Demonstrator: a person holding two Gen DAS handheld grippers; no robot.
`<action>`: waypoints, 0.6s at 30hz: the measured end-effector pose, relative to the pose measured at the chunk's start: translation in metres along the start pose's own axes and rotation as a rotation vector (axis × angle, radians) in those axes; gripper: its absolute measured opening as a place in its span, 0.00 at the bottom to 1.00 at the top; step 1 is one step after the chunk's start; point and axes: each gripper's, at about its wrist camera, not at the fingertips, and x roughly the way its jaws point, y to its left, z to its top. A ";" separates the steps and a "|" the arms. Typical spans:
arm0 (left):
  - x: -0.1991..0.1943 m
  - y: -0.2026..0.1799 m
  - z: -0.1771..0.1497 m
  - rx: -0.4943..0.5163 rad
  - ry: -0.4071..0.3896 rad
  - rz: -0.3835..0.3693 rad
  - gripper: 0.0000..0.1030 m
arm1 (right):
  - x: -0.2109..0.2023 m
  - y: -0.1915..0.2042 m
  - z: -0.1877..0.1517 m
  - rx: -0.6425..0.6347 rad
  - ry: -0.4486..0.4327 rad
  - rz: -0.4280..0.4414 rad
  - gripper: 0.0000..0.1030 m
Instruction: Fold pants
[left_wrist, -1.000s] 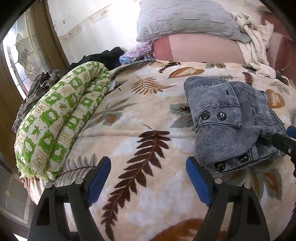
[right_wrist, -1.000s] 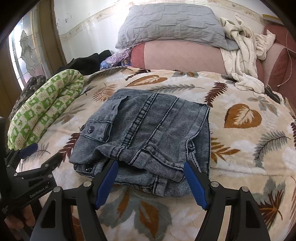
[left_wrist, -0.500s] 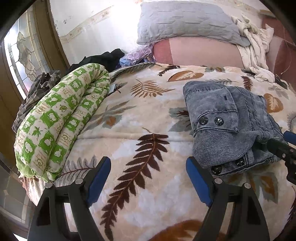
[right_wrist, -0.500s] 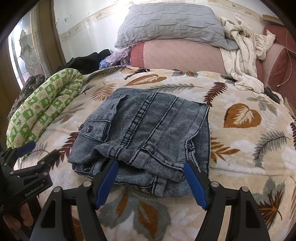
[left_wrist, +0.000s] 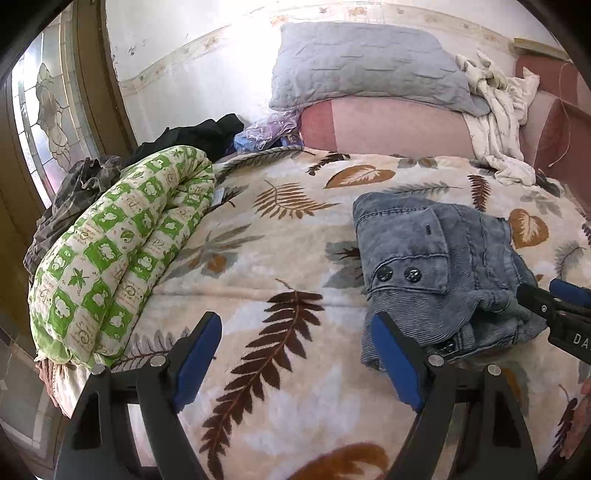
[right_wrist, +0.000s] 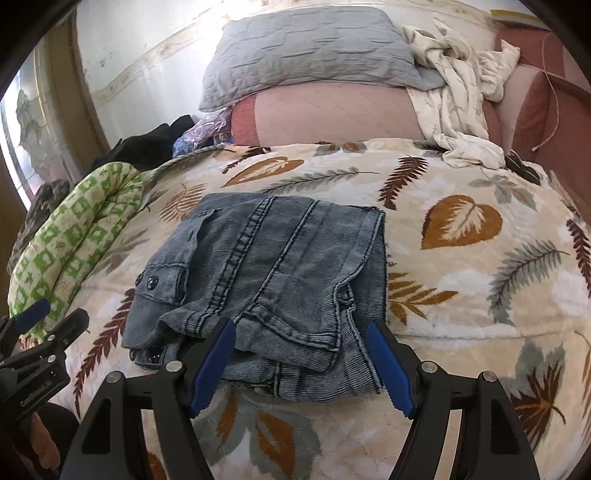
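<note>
Grey-blue jeans seen folded in thick stack on leaf blanket. Right tongs held wide open, nothing pinched, at near edge. Left tongs open, empty, beside stack. Cloth judged soft, floppy, somewhat heavy; best gripped through all layers at near edge.

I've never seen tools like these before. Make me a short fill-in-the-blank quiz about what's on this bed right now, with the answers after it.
1. The folded jeans lie on a blanket printed with ____.
2. Both the left tool and the right tool have their jaws ____ and grip nothing.
3. The rolled quilt along the bed's edge is checked white and ____.
4. The pillow at the head of the bed is ____ in colour.

Answers: leaves; open; green; grey
</note>
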 end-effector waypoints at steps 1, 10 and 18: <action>-0.001 0.000 0.001 -0.003 0.000 -0.003 0.81 | -0.001 -0.001 0.000 0.003 -0.003 0.002 0.75; 0.001 0.007 0.001 -0.039 0.023 -0.006 0.81 | -0.002 0.001 0.000 -0.005 -0.007 0.001 0.75; 0.002 0.008 -0.001 -0.035 0.024 0.000 0.81 | -0.004 0.006 -0.001 -0.030 -0.016 -0.010 0.75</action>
